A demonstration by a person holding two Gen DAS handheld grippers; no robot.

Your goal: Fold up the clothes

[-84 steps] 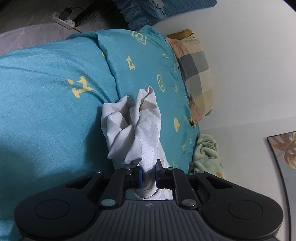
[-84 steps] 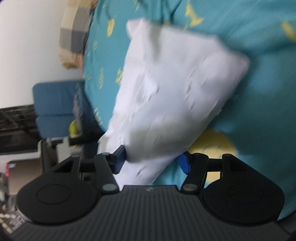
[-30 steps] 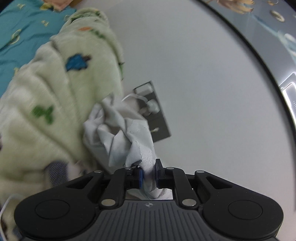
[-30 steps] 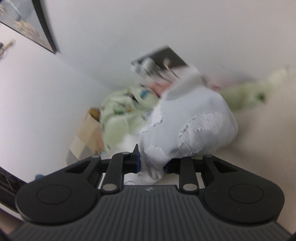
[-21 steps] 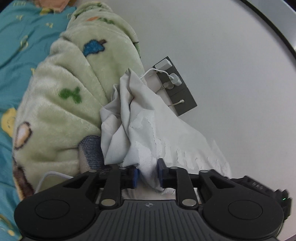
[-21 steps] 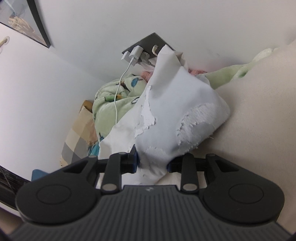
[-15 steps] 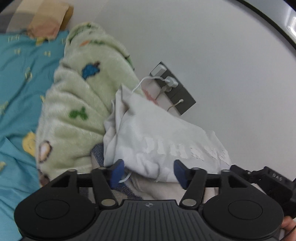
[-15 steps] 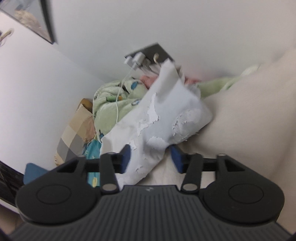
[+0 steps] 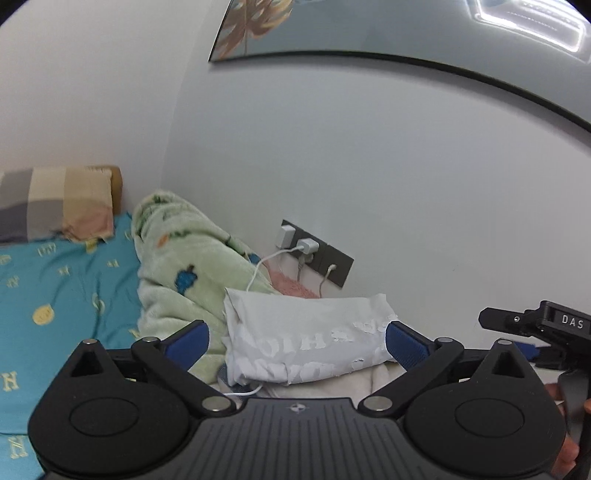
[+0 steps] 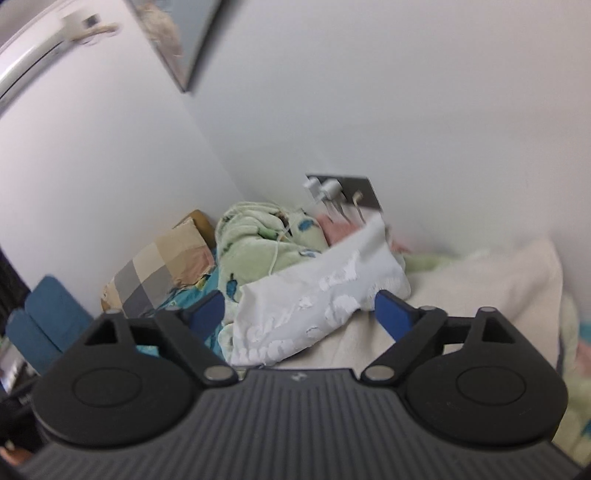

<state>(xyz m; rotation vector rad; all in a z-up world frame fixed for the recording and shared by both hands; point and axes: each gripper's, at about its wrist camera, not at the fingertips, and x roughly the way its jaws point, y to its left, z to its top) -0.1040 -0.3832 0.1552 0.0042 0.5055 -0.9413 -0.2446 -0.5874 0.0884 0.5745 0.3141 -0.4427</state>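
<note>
The folded white garment with cracked white print lies on a cream pillow by the wall, beside a green fleece blanket. My left gripper is open and empty, its blue pads wide on either side of the garment. In the right wrist view the same garment rests on the cream pillow. My right gripper is open and empty, just in front of it. The right gripper's body also shows at the right edge of the left wrist view.
A dark wall socket plate with white chargers and cables sits just behind the garment. A checked pillow and the teal bedsheet lie to the left. A framed picture hangs above. A blue chair stands far left.
Both grippers carried the garment from the teal bed to the pillow by the wall, then opened and let it go. Both have since drawn back slightly; the garment lies still.
</note>
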